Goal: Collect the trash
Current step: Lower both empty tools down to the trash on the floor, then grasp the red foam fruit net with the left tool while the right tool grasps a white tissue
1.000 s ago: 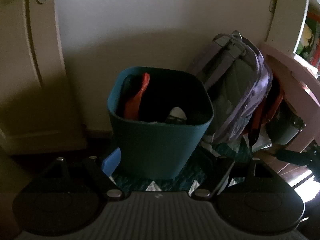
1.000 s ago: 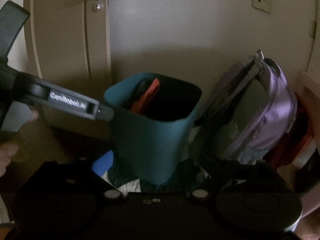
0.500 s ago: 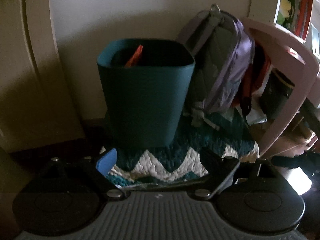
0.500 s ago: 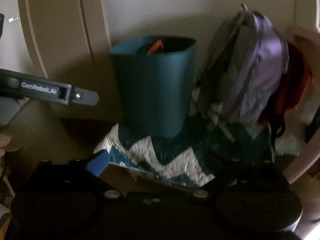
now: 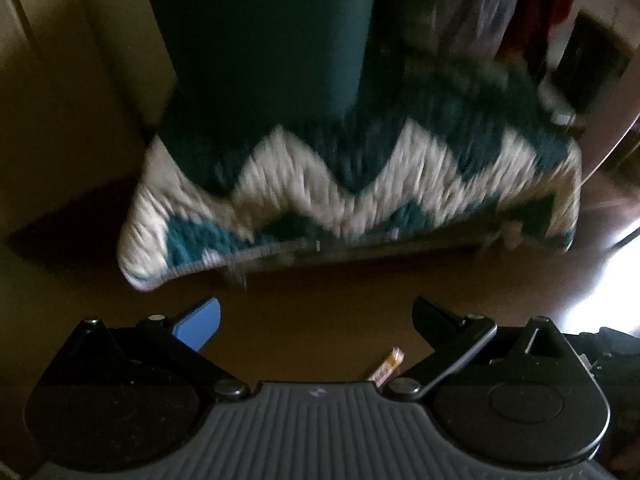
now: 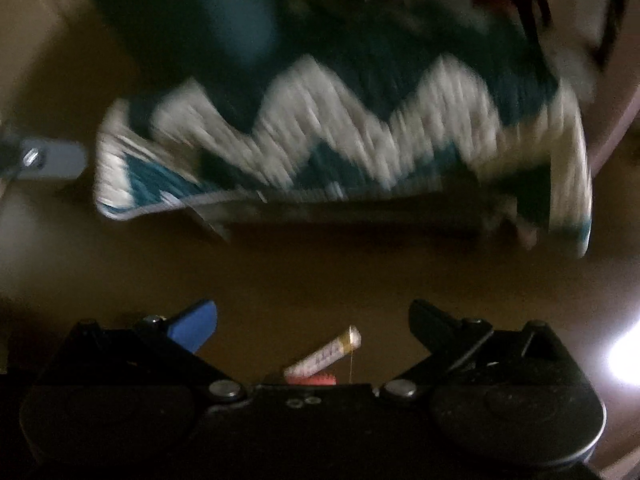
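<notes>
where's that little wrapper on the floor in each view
Left wrist: the wrapper lies low, right of centre, on the floor, partly hidden by the gripper body.
Right wrist: the wrapper lies low, near centre, between the open fingers, with something red just below it.
Shared landmark: the zigzag rug across the middle of both.

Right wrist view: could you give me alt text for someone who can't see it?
The right gripper hangs wide open over a brown floor, with a small wrapper lying between its fingers, untouched. Beyond, blurred, a teal-and-white zigzag rug lies under a teal bin.
</notes>
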{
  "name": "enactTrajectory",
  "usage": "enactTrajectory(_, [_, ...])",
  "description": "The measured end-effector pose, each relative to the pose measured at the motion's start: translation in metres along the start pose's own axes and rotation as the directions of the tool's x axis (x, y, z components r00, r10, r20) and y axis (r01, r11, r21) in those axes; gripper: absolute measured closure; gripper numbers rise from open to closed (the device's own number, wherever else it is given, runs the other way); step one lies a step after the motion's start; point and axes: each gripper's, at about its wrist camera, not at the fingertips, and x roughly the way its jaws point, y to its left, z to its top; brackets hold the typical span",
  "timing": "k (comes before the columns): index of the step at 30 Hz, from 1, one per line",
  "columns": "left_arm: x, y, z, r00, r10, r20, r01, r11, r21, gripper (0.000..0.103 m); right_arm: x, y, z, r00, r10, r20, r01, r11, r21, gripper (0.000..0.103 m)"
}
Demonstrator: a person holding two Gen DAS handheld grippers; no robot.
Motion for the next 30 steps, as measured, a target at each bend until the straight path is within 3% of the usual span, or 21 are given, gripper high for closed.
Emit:
enactTrajectory(6, [0.090, -0.019, -0.024, 0.985, 0.020, -0.173, -0.016, 1.000, 0.021, 0.000, 0.079, -0.026, -0.024, 0.983, -0.058, -0.174, 0.078, 0.991, 0.110, 0.002])
enactTrajectory(11, [0.159, -0.030, -0.056, 0.950, 0.016, -0.312, -0.010, 1.000, 0.021, 0.000, 0.132, -0.040, -0.033, 0.952, -0.056, -0.300, 0.108, 0.982, 0.157, 0.002])
enactTrajectory(15, [0.206, -0.032, -0.088, 0.898, -0.018, -0.440, 0.005, 1.000, -0.029, 0.000, 0.175, -0.056, -0.044, 0.921, -0.064, -0.385, 0.146, 0.971, 0.188, 0.006])
enactTrajectory(22, [0.281, -0.046, -0.139, 0.777, -0.113, -0.619, 0.020, 0.988, -0.155, 0.000, 0.236, -0.090, -0.077, 0.867, 0.010, -0.499, 0.208, 0.902, 0.379, 0.012])
enactTrajectory(27, [0.324, -0.058, -0.168, 0.713, -0.146, -0.686, 0.012, 0.981, -0.196, 0.000, 0.268, -0.105, -0.092, 0.839, 0.043, -0.542, 0.246, 0.859, 0.448, 0.016])
enactTrajectory(30, [0.342, -0.059, -0.178, 0.692, -0.155, -0.706, 0.005, 0.978, -0.210, 0.000, 0.286, -0.115, -0.100, 0.831, 0.070, -0.552, 0.263, 0.825, 0.500, 0.020])
